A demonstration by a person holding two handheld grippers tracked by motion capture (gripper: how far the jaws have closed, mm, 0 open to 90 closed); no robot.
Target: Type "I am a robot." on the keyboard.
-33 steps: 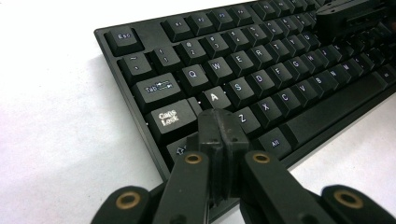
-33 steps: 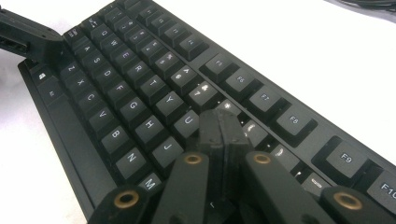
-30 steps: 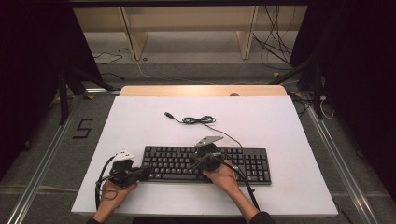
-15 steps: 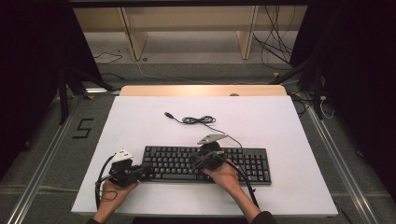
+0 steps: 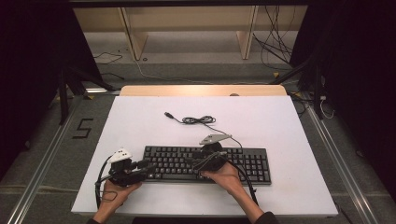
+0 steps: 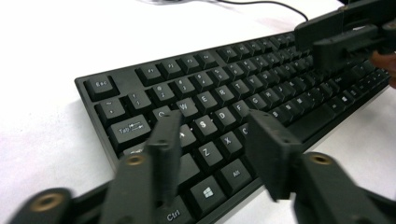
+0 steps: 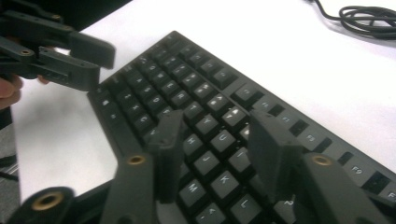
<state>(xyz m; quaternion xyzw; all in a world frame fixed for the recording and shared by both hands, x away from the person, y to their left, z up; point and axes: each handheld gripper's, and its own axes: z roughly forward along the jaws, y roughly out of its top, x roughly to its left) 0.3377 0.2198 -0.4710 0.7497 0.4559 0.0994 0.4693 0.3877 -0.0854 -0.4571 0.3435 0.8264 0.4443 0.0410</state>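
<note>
Black keyboard (image 5: 208,164) lies flat on the white bench (image 5: 140,121), near its front edge, roughly centred. Left gripper (image 5: 148,167) over the keyboard's left end, jaws just been opening, now spread above the letter keys, nothing between them. Right gripper (image 5: 195,163) over the keyboard's middle, jaws also just been opening, spread, nothing pinched. Keyboard's cable (image 5: 198,120) lies coiled on the bench behind it, toward the back edge. Hands grip both tools from the front edge.

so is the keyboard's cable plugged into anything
No: in the high view the cable lies coiled on the white table behind the keyboard, its plug end free.
</note>
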